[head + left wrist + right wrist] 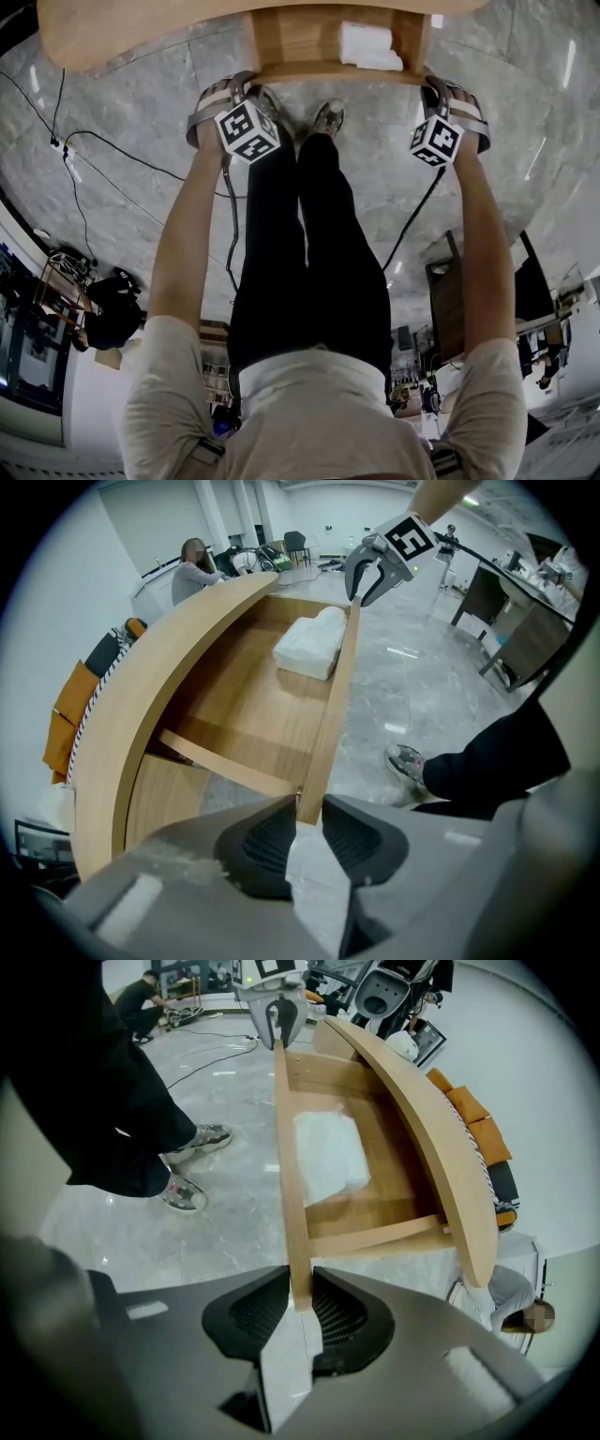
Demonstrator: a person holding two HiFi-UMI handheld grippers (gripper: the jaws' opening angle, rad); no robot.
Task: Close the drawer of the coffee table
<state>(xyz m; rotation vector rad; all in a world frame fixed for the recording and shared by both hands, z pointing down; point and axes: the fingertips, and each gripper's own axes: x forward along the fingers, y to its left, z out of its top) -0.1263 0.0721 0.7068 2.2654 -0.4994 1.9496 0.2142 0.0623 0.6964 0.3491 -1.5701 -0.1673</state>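
The wooden coffee table (122,33) has its drawer (309,33) pulled out toward me, with a white folded pack (368,45) inside. My left gripper (246,82) stands at the left end of the drawer's front panel (328,72) and my right gripper (436,84) at the right end. In the left gripper view the panel (337,696) has its end corner between the left gripper's (307,808) pads, with a sliver of gap, so it is open. In the right gripper view the right gripper's (301,1283) pads press both faces of the panel (286,1147).
My shoes (328,117) stand on the marble floor just in front of the drawer. Cables (112,150) trail across the floor to the left. A seated person (192,564) and desks (506,602) are far behind the table. An orange cushion (473,1119) lies beyond it.
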